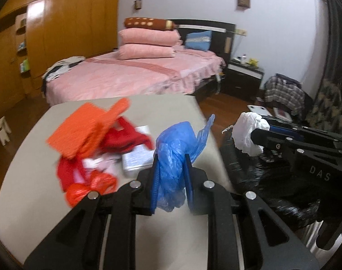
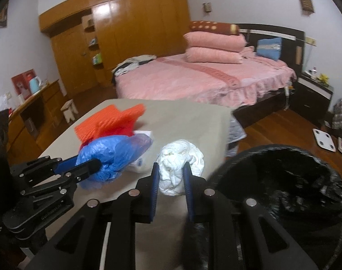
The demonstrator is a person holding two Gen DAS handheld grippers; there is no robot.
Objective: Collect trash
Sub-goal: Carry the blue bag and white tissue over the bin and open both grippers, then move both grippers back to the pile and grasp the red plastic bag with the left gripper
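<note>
Two wads in hand, one per hand-held gripper.

Left wrist view: left hand-held gripper [image 1: 171,168] clamped on a crumpled blue plastic bag [image 1: 173,155], held above the counter [image 1: 177,110]. The bag is thin, translucent film, bunched between the pads, with a loose tail sticking up on the bin side. The black-lined bin [image 1: 261,180] sits just beside the counter's edge. Judgement: carry the bag fully over the bin mouth before letting go; light film will drift or cling to a pad. More litter lies on the counter, on the side away from the bin: a red plastic bag [image 1: 90,184], an orange mesh piece [image 1: 80,130].

Right wrist view: right hand-held gripper [image 2: 171,177] clamped on a white crumpled wad [image 2: 180,164], soft paper or film, I cannot tell which. The wad is near the bin [image 2: 283,180] rim, not yet over it. Judgement: release this nearer wad first.
</note>
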